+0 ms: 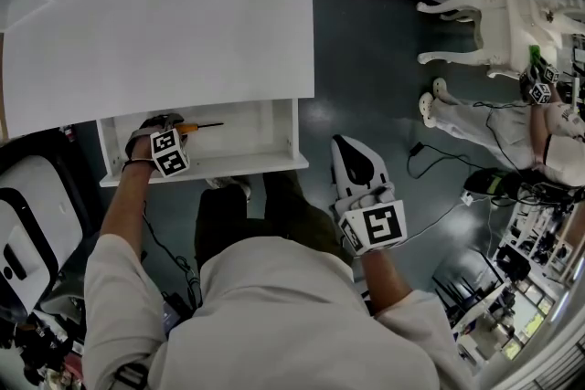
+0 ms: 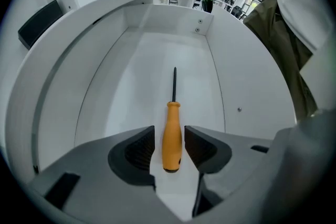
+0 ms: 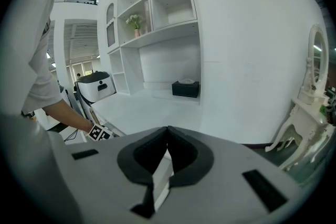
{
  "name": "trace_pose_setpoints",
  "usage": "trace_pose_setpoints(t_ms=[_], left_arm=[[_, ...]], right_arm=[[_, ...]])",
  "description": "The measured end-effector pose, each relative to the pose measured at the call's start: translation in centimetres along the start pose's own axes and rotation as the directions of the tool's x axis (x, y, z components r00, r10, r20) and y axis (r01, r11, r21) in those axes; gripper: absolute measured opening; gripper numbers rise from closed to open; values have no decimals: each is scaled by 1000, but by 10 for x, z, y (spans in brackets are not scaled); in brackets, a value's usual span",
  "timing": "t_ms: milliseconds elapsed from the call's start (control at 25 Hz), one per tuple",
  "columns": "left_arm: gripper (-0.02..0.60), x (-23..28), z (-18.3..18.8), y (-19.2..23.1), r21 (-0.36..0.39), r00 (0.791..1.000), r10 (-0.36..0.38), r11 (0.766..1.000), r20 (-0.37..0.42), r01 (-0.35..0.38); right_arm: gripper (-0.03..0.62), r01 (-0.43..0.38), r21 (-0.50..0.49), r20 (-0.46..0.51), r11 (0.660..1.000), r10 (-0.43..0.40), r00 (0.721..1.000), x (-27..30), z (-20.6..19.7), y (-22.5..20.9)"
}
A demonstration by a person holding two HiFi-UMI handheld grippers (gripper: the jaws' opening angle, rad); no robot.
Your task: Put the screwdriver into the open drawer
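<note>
The screwdriver (image 2: 171, 134), with an orange handle and a thin dark shaft, lies flat on the floor of the open white drawer (image 2: 157, 55), shaft pointing away from me. My left gripper (image 2: 169, 132) points straight down over the handle. Its jaws stand open on either side of the handle, a small gap showing at each pad. In the head view the screwdriver (image 1: 196, 128) lies in the drawer (image 1: 219, 165) just right of my left gripper (image 1: 163, 127). My right gripper (image 1: 350, 158) hangs to the right of the drawer over the dark floor. Seen in its own view, the right gripper (image 3: 168, 131) is shut and empty.
The white desk top (image 1: 174, 23) overhangs the drawer's back. A white ornate table (image 1: 494, 23) and another person (image 1: 548, 128) are at the far right, with cables (image 1: 439, 162) on the floor. A white machine (image 1: 27, 196) stands at my left. A black box (image 3: 186, 88) sits on the desk under the shelves.
</note>
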State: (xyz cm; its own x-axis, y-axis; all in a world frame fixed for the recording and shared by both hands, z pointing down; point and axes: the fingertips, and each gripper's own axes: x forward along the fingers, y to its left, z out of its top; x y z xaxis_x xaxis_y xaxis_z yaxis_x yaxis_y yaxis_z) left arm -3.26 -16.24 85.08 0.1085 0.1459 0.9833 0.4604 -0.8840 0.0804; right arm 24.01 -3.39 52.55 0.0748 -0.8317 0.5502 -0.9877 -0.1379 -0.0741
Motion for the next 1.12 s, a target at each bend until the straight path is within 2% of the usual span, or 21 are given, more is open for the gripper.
trace_pose_setpoints(t_ms=[320, 480, 640, 760, 880, 1000, 1120], left_arm=[[170, -17, 0, -1, -46, 999, 33, 998, 25, -31], [170, -44, 7, 1, -125, 992, 88, 989, 87, -77], [170, -83, 16, 7, -212, 973, 165, 969, 163, -129], [170, -117, 22, 9, -287, 946, 235, 943, 223, -167], [170, -155, 35, 15, -377, 910, 303, 907, 281, -186], [169, -191, 41, 22, -475, 864, 383, 857, 326, -200], [169, -225, 37, 21, -573, 807, 460, 797, 370, -192]], right_arm=[[5, -22, -13, 21, 1000, 23, 1000, 1, 6, 7], [5, -51, -28, 49, 998, 52, 997, 2, 18, 17], [5, -94, -51, 74, 994, 98, 992, 4, 33, 36], [5, -131, -72, 92, 989, 137, 986, 6, 43, 52], [5, -171, -92, 106, 981, 180, 978, 10, 59, 56], [5, -215, -121, 125, 969, 229, 965, 18, 78, 62], [5, -249, -148, 140, 957, 270, 953, 23, 91, 79]])
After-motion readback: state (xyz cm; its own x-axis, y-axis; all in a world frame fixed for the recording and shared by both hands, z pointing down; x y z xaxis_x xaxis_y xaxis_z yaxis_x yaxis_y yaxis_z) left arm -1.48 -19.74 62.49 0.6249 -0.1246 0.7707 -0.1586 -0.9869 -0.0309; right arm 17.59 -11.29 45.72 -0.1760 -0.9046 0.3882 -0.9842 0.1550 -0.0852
